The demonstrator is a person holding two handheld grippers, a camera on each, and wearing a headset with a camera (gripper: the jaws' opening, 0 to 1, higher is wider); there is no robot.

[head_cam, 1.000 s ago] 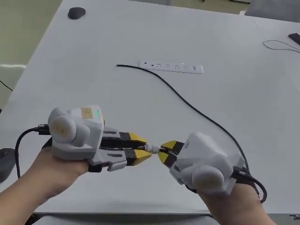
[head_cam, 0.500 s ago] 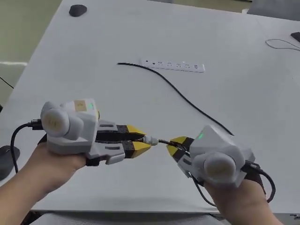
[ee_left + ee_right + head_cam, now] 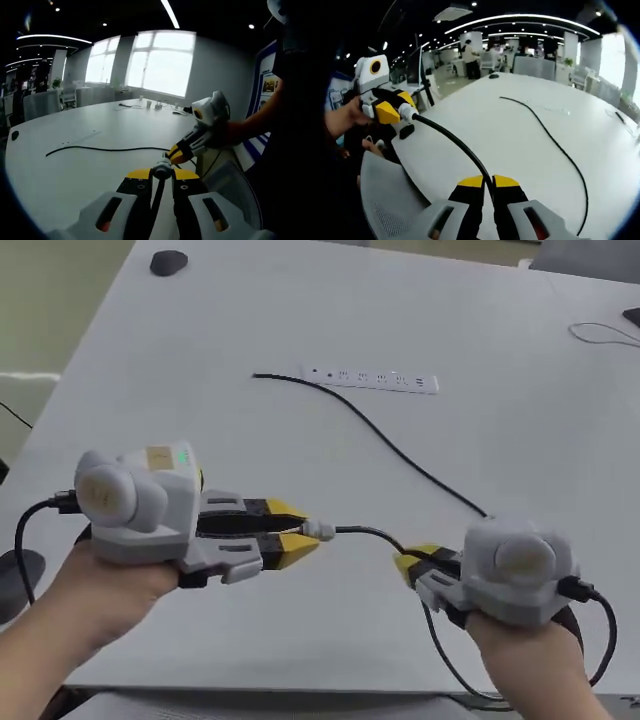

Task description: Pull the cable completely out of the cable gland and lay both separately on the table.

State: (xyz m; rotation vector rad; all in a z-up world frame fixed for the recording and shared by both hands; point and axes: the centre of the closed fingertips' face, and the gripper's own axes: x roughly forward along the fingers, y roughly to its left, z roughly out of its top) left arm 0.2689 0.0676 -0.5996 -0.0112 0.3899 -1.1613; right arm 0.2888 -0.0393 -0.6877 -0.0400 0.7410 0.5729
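A small white cable gland (image 3: 318, 531) is pinched between the yellow tips of my left gripper (image 3: 300, 531), which is shut on it above the table's near edge. A black cable (image 3: 362, 532) comes out of the gland and runs to my right gripper (image 3: 408, 562), which is shut on it. Past that gripper the cable lies across the white table (image 3: 200, 400) to its far end. In the left gripper view the gland (image 3: 162, 169) sits at the tips of the left gripper (image 3: 161, 175). In the right gripper view the right gripper (image 3: 487, 181) clamps the cable (image 3: 450, 137).
A white power strip (image 3: 370, 381) lies beyond the cable's far end. A dark mouse (image 3: 168, 261) sits at the far left corner and a thin white wire (image 3: 600, 335) at the far right. Mesh chairs (image 3: 385, 200) stand below the near table edge.
The grippers have drawn apart: the right one moved right and toward me along with the cable, and a longer stretch of black cable now shows between the gland and its jaws.
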